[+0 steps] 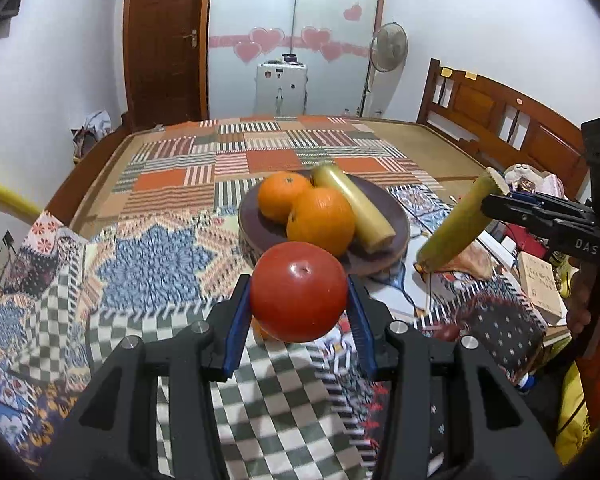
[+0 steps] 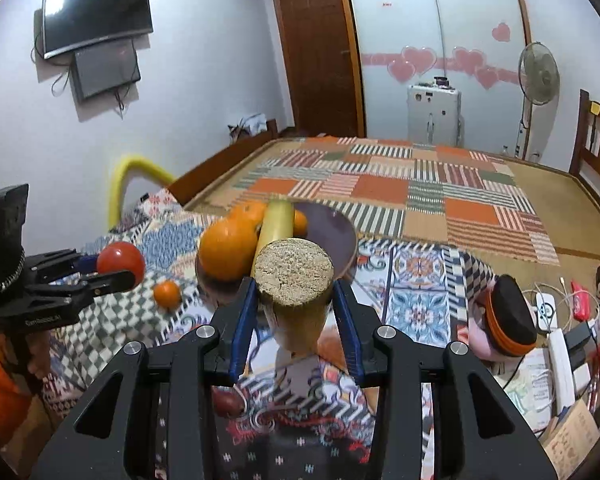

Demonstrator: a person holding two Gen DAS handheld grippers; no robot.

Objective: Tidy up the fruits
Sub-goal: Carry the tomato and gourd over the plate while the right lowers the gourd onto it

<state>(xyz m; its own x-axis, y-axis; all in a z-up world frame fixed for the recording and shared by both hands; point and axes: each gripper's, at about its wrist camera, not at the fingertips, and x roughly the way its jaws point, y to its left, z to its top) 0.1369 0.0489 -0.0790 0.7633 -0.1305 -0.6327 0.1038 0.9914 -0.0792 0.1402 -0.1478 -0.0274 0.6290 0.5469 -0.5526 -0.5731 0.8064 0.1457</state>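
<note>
The left gripper [image 1: 299, 300] had its jaws closed on a red apple [image 1: 299, 290], the blue pads pressing both sides of the fruit and holding it above the patterned cloth [image 1: 152, 264]. The right gripper [image 2: 295, 304] had its jaws clamped around a yellow-green banana piece [image 2: 295, 286], its cut end facing the camera; in the left wrist view that piece [image 1: 456, 224] hung tilted in the air, right of the plate. Just beyond the apple sat a dark plate [image 1: 396, 210] carrying two oranges [image 1: 320, 220] and a second banana piece [image 1: 354, 202] leaning across it. A small orange [image 2: 167, 294] lay on the cloth to the near left of the plate. Farther off lay the bed [image 1: 284, 148] with its striped patchwork cover.
</note>
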